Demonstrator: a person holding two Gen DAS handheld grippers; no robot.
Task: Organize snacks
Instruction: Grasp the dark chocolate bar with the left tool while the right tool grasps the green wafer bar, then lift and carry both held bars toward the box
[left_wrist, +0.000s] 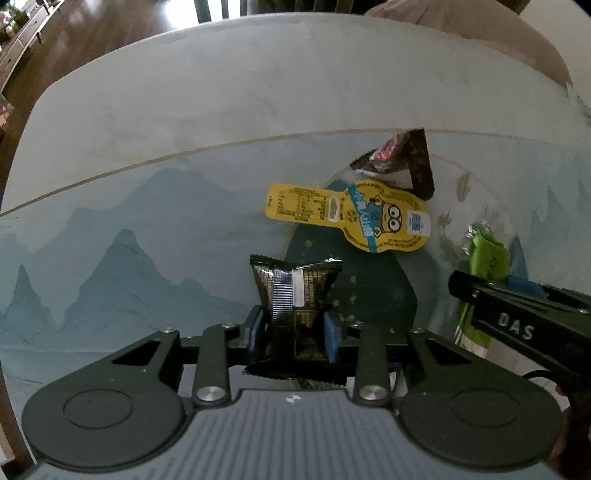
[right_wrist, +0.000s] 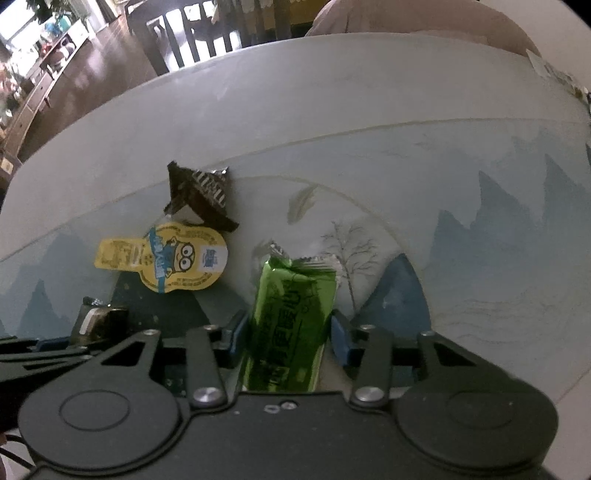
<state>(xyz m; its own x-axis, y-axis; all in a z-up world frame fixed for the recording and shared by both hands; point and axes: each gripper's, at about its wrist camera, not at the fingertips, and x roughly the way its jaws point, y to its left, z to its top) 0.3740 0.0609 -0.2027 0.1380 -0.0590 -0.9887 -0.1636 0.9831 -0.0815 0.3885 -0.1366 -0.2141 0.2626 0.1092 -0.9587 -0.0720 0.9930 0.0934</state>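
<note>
My left gripper (left_wrist: 293, 334) is shut on a black-and-gold snack packet (left_wrist: 295, 295), held above the table. My right gripper (right_wrist: 288, 332) has its blue pads on both sides of a green snack packet (right_wrist: 291, 325), apparently shut on it. A yellow Minion-print jelly snack (left_wrist: 351, 216) lies flat on the table ahead; it also shows in the right wrist view (right_wrist: 166, 258). A dark triangular wrapped snack (left_wrist: 402, 162) lies just beyond it, seen too in the right wrist view (right_wrist: 201, 199). The right gripper (left_wrist: 517, 317) with the green packet (left_wrist: 484, 258) shows at the right of the left wrist view.
The table (left_wrist: 184, 147) has a pale cover printed with blue mountains (right_wrist: 480, 258). A dark wood floor and chairs (right_wrist: 195, 33) lie beyond its far edge. A beige cushion-like shape (right_wrist: 424, 22) sits at the far right.
</note>
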